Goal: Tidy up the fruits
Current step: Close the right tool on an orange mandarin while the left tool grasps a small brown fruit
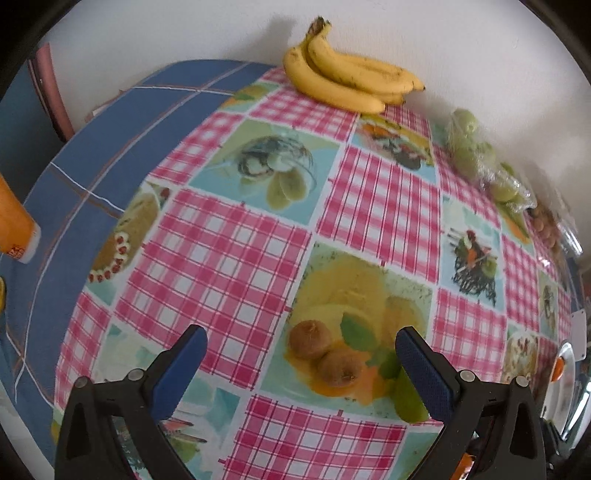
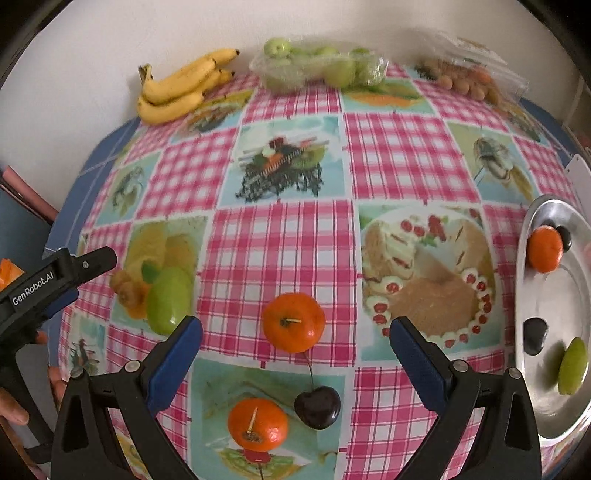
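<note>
Fruits are lying scattered on a tabletop covered by a pink-checked oilcloth printed with food pictures, standing against a white wall. Round orange mandarins and a dark glossy cherry are sitting between the right tongs' wide-spread, empty blue-padded jaws. A shiny metal tray at the right is holding more fruit. The left tongs are hovering equally agape, gripping nothing, over two small brown fruits. Yellow bananas are resting by the wall.
</note>
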